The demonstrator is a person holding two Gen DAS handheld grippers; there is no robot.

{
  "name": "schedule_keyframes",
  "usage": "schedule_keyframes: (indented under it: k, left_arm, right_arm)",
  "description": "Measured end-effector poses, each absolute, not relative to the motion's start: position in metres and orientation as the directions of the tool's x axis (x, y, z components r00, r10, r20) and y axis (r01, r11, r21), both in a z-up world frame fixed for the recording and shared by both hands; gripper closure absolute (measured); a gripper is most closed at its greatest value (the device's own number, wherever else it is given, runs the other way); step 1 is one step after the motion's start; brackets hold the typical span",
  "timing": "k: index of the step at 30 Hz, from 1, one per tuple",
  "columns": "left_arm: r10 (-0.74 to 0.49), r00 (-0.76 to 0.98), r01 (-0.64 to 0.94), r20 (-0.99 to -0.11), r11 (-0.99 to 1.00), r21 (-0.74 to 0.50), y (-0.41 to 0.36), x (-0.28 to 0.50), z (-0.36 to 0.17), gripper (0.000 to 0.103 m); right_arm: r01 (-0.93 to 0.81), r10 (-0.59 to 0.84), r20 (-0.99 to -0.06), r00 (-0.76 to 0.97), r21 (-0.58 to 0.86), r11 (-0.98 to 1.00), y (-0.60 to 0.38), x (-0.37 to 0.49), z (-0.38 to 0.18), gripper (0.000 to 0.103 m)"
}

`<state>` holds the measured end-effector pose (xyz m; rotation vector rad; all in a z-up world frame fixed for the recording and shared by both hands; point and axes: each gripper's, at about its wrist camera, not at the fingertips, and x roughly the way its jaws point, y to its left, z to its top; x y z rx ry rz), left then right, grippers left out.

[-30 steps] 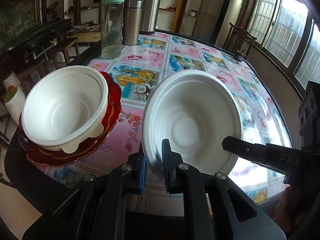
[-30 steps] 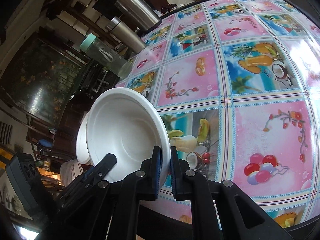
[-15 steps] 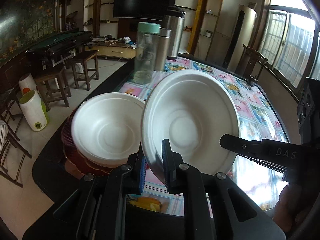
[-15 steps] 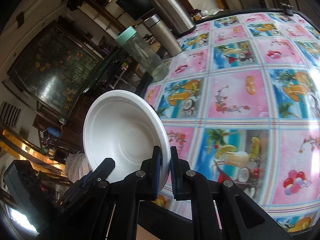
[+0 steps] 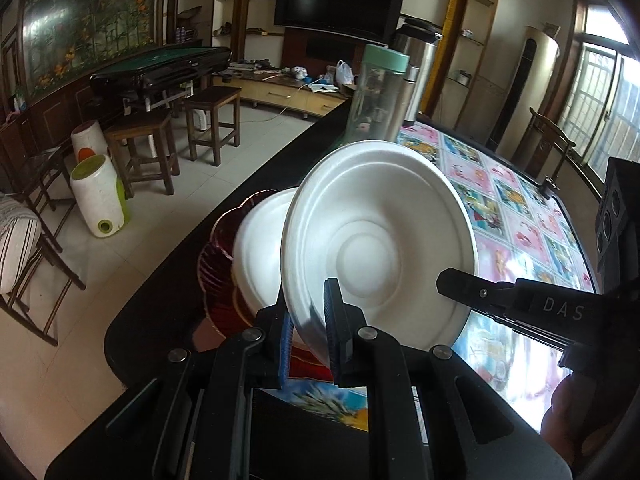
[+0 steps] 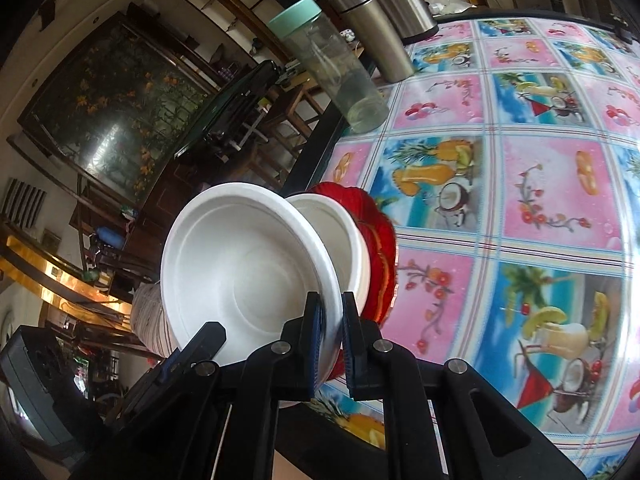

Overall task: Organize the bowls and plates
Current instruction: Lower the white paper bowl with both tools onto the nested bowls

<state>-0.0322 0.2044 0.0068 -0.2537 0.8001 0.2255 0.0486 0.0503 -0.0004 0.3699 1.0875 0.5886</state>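
Both grippers apparently clamp the white bowl [image 5: 376, 240] rim.

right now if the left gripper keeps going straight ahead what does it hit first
Probably the second white bowl stacked on the red plates, just beyond the held bowl that the left gripper grips; depth is unclear.

So the held bowl [image 5: 376, 240] sits between both sets of tongs, left tongs [image 5: 310, 332] on its near rim and right tongs [image 6: 330, 344] on the opposite rim, tilted up above the worktop [image 6: 520, 184] edge. Right behind it there's a second bowl [image 6: 340, 236] nested on a stack of plates [image 6: 380, 240] at the worktop's corner. Further back stand a bottle [image 6: 332, 64] and two flasks [image 6: 372, 32], side by side.
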Motion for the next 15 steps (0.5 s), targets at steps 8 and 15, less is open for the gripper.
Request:
schedule_keyframes:
  k: [8, 15]
  left_arm:
    - [0.094, 0.641, -0.321, -0.762, 0.934, -0.155, 0.221, -0.022, -0.010, 0.091]
    - [0.076, 0.630, -0.317, -0.773, 0.933, -0.167, 0.225, -0.013, -0.016, 0.090]
  right_arm:
    - [-0.253, 0.593, -0.740, 0.317, 0.537, 0.805, 0.070, 0.058, -0.017, 0.092]
    - [-0.246, 0.575, -0.744, 0.341, 0.520, 0.818, 0.072, 0.064, -0.018, 0.092]
